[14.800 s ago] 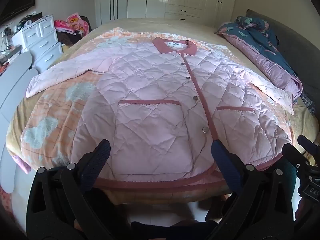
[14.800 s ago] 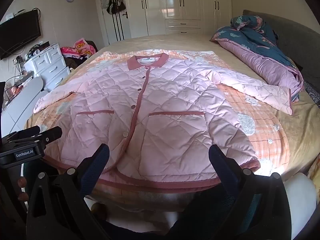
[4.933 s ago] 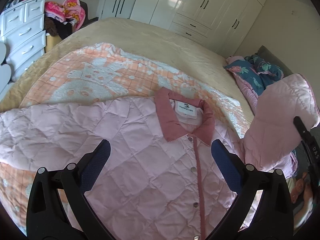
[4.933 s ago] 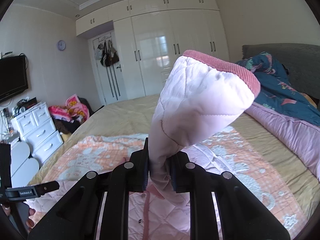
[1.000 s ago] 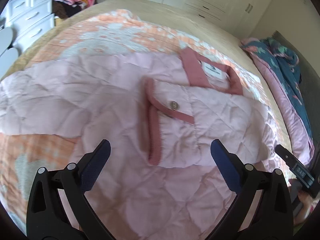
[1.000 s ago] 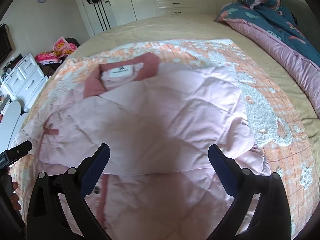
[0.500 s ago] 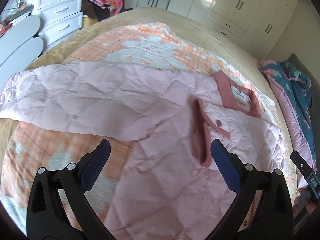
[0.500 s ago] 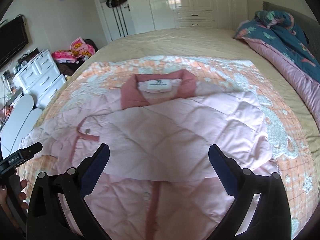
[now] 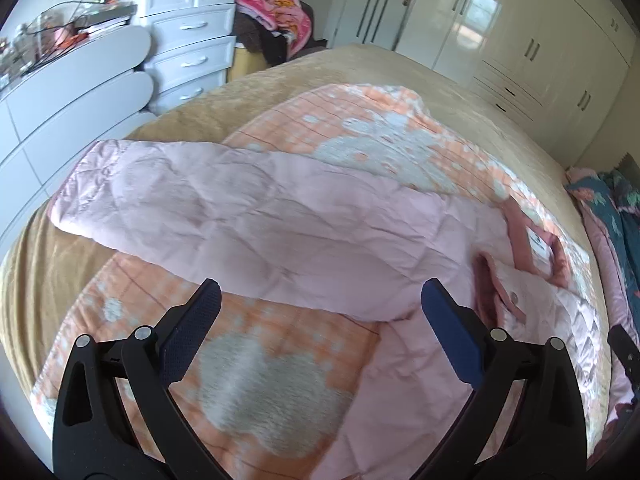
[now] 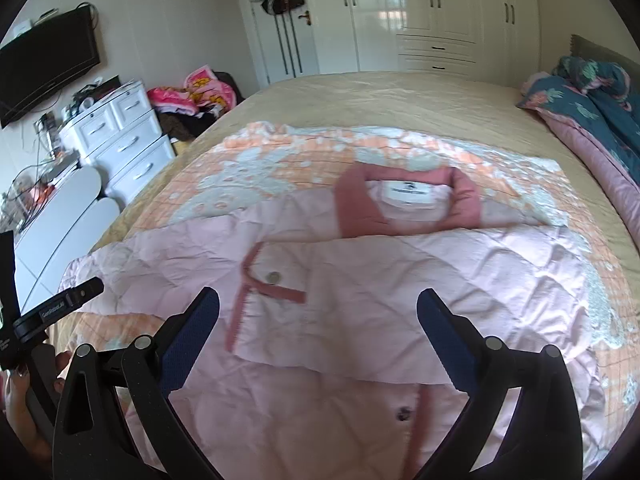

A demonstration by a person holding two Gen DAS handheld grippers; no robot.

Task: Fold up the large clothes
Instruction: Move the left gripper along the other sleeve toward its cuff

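Note:
A pink quilted jacket (image 10: 400, 300) with a darker pink collar (image 10: 404, 204) lies front up on the bed. Its right sleeve is folded across the chest, with the cuff and button (image 10: 274, 278) at the left. Its left sleeve (image 9: 240, 216) still stretches out flat toward the bed's left edge. My left gripper (image 9: 320, 304) is open and empty, hovering above that sleeve near the armpit. My right gripper (image 10: 318, 312) is open and empty above the folded sleeve. The left gripper also shows in the right wrist view (image 10: 52, 308).
An orange and white patterned blanket (image 9: 280, 380) lies under the jacket on the tan bedspread (image 10: 380, 96). White drawers (image 9: 188, 48) stand left of the bed. A dark floral quilt (image 10: 592, 100) is piled on the right. Wardrobes (image 10: 420, 12) line the far wall.
My left gripper has swung left, from the folded cuff and collar toward the outstretched left sleeve. My right gripper has pulled back and tilted up a little. Both stay open.

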